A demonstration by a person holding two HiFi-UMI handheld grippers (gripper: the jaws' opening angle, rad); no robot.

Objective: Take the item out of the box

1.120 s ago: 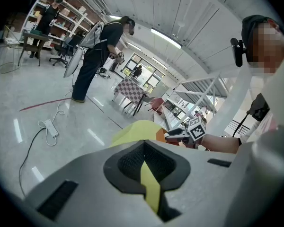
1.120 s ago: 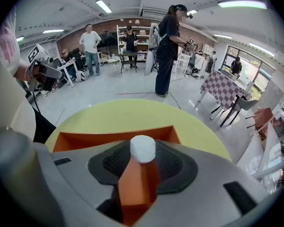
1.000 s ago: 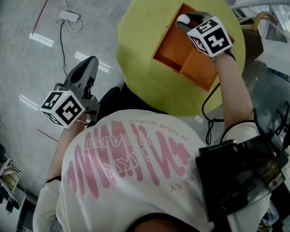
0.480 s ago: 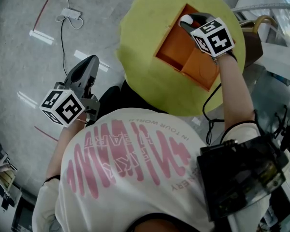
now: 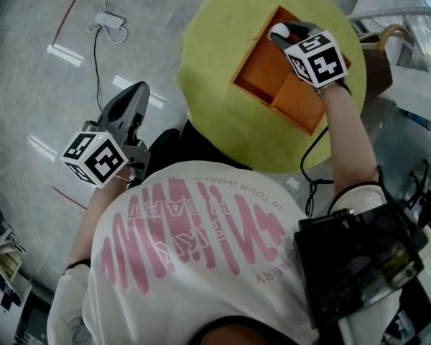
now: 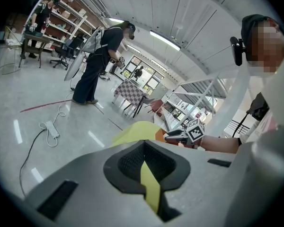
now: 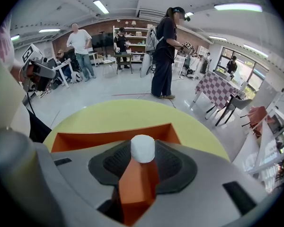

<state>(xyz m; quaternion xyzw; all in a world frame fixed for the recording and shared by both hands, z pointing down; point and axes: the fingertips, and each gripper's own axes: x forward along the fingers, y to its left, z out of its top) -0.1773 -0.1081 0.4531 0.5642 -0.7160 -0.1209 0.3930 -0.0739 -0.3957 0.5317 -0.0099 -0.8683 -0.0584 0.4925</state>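
Glossy grey floor (image 5: 29, 70) spreads across a wide workshop hall, with shelving along the back wall and several people standing about, one of them in dark clothes with a backpack (image 7: 164, 46). On the floor lies a white power strip (image 5: 105, 23) with its cable curling away. A round yellow-green desk (image 5: 215, 92) stands in front of the person wearing the camera, whose white shirt with pink print (image 5: 194, 243) fills the lower part of the head view. On the desk sits an open orange box (image 5: 262, 74), set at an angle, with an inner wall that splits it into two compartments. The right hand-held gripper (image 5: 280, 33) reaches steeply down into the box's far corner, and its jaws are clamped on a small white item (image 7: 142, 148), a rounded, plug-like piece pinched right at the tips, with a dark pad pressing on either side. The item is seen against the box's far orange wall, inside the box's outline; whether it touches the box floor cannot be told. The left hand-held gripper (image 5: 133, 92) hangs well apart from the desk, out over the floor at the person's left side. Its jaws are drawn together and meet at the tips with nothing held between them.
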